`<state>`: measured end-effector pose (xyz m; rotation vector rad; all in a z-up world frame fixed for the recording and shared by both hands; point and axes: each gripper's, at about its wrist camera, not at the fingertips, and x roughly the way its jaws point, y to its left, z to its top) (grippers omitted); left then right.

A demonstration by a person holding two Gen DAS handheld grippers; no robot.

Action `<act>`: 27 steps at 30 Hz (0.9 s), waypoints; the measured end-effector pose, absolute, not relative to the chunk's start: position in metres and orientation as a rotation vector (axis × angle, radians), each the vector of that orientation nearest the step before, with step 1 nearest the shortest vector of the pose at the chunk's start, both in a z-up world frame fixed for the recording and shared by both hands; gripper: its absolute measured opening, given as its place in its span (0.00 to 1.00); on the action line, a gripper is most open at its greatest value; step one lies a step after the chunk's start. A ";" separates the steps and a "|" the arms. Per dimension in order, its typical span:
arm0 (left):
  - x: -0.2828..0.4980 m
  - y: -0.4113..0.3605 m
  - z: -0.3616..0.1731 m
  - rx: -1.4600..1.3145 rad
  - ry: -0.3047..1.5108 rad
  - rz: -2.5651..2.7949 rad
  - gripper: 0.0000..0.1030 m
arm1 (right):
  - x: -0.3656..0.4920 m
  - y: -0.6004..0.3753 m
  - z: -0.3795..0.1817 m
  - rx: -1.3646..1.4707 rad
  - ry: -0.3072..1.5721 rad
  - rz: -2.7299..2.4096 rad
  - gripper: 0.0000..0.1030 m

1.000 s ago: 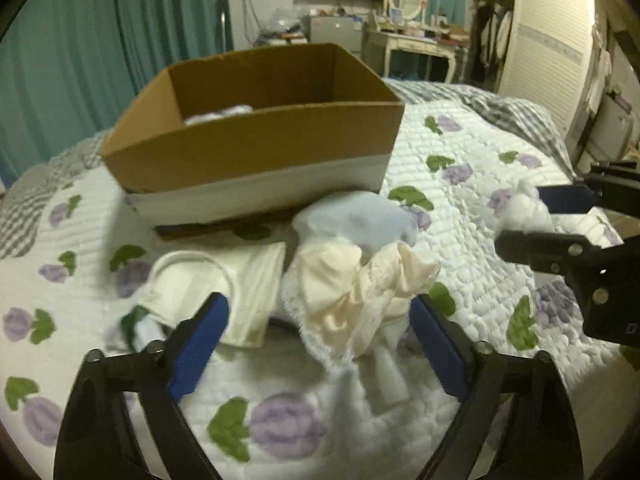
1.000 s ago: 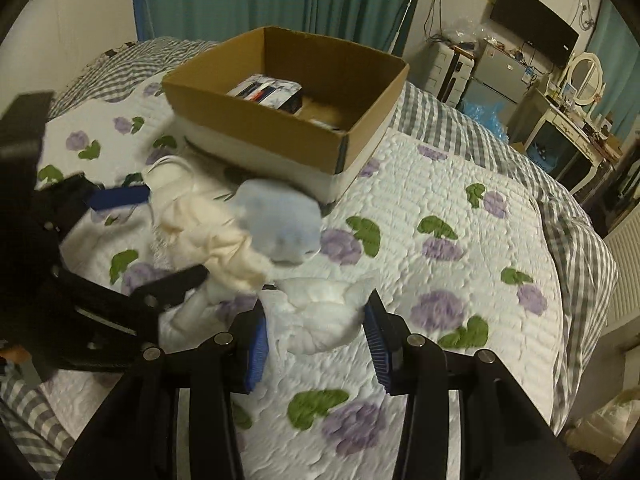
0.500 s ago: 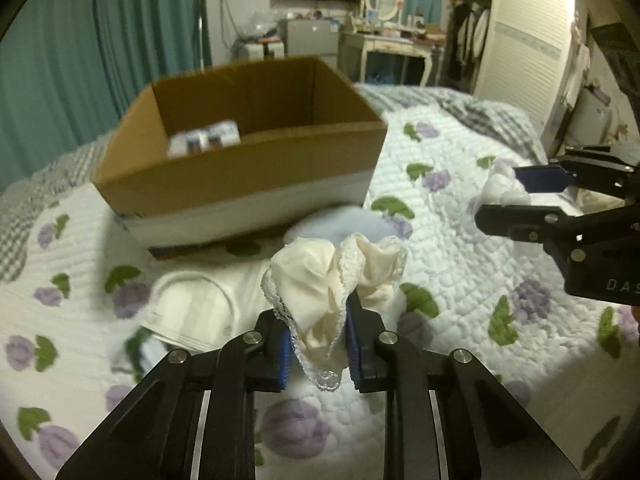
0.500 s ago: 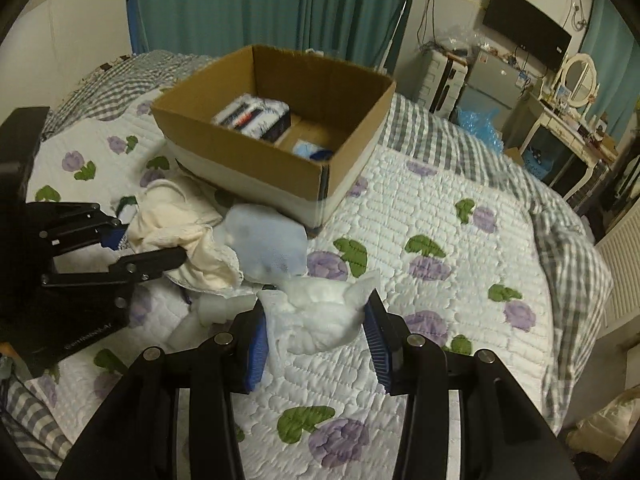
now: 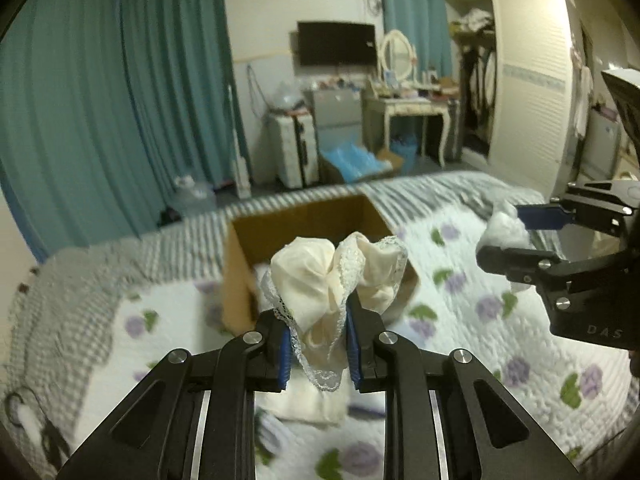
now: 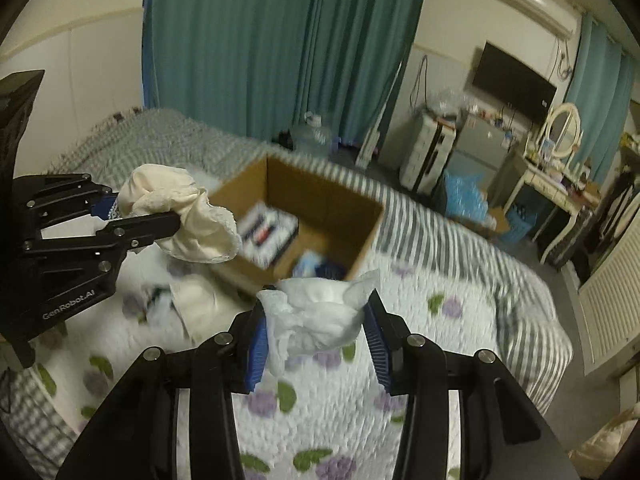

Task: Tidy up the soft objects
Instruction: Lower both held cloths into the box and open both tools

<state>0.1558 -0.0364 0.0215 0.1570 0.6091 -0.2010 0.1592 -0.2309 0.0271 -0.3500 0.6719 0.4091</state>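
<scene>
My left gripper [image 5: 316,344] is shut on a cream lace-trimmed cloth [image 5: 332,276] and holds it up in the air in front of the open cardboard box [image 5: 304,216]. The same cloth [image 6: 180,212] shows at the left of the right wrist view, left of the box [image 6: 320,200]. My right gripper [image 6: 316,340] is shut on a white crumpled cloth [image 6: 320,312], lifted above the bed, near the box's front corner. That cloth [image 5: 502,232] shows at the right of the left wrist view.
The box holds a packet [image 6: 268,236] and some blue items [image 6: 320,268]. More white cloths [image 5: 308,400] lie on the floral quilt [image 6: 340,400] below the left gripper. A dressing table [image 5: 408,108] and wardrobe [image 5: 528,92] stand beyond the bed.
Both grippers have risen from the quilt with their cloths. The left gripper closed on the cream cloth a second ago and has lifted it toward the box.
</scene>
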 end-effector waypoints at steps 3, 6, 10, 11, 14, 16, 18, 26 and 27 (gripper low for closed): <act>0.169 -0.027 0.035 0.175 0.570 -0.171 0.20 | 0.172 -0.219 0.043 -0.336 0.636 0.415 0.41; 0.188 -0.020 0.041 0.189 0.562 -0.142 0.20 | 0.193 -0.204 0.050 -0.319 0.635 0.437 0.41; 0.213 -0.016 0.047 0.208 0.531 -0.115 0.20 | 0.226 -0.189 0.046 -0.319 0.648 0.434 0.41; 0.220 -0.015 0.046 0.210 0.527 -0.117 0.20 | 0.236 -0.185 0.043 -0.317 0.655 0.430 0.41; 0.247 -0.015 0.035 0.220 0.537 -0.114 0.20 | 0.267 -0.175 0.029 -0.332 0.680 0.411 0.41; 0.263 -0.015 0.025 0.214 0.554 -0.124 0.21 | 0.288 -0.172 0.017 -0.335 0.701 0.400 0.41; 0.284 -0.014 0.009 0.214 0.581 -0.137 0.22 | 0.312 -0.172 0.002 -0.307 0.732 0.403 0.41; 0.346 -0.017 -0.047 0.226 0.676 -0.123 0.32 | 0.378 -0.175 -0.052 -0.207 0.814 0.382 0.44; 0.351 -0.017 -0.052 0.226 0.691 -0.122 0.38 | 0.381 -0.176 -0.056 -0.210 0.810 0.377 0.45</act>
